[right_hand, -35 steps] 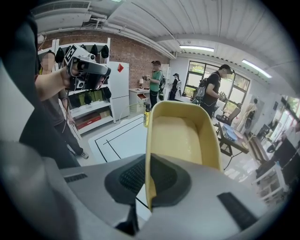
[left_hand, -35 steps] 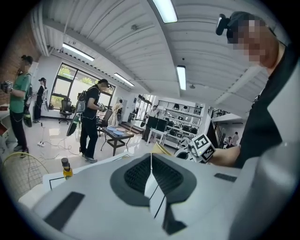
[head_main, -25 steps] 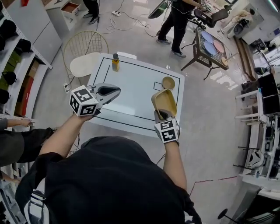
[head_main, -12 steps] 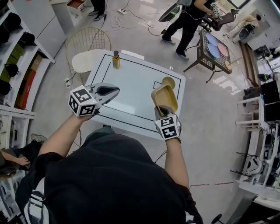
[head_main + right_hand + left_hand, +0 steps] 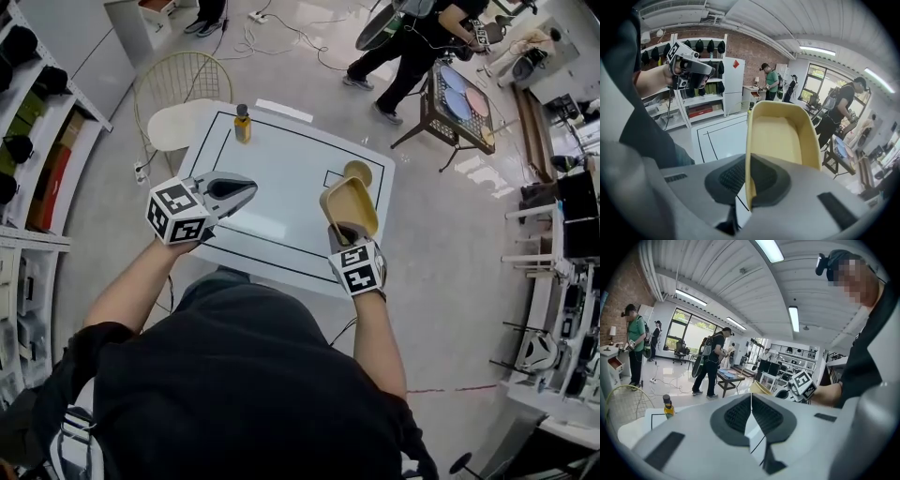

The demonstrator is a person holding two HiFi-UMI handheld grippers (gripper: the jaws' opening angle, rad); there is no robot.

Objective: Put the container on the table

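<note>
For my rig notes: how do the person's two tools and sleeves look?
The left tool and right tool are grey, with dark ribbed pads. Each carries a white cube with black square markers. The person wears a black short-sleeved top.

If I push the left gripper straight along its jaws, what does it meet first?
Most likely the yellow container, held in the right gripper: the left gripper view shows it just beyond the tips of the shut left gripper. Depth is unclear, so it might pass beside it.

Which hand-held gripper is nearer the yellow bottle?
Left. The left hand-held gripper hangs in front of the bottle; the right hand-held gripper, holding the container, is farther right.
</note>
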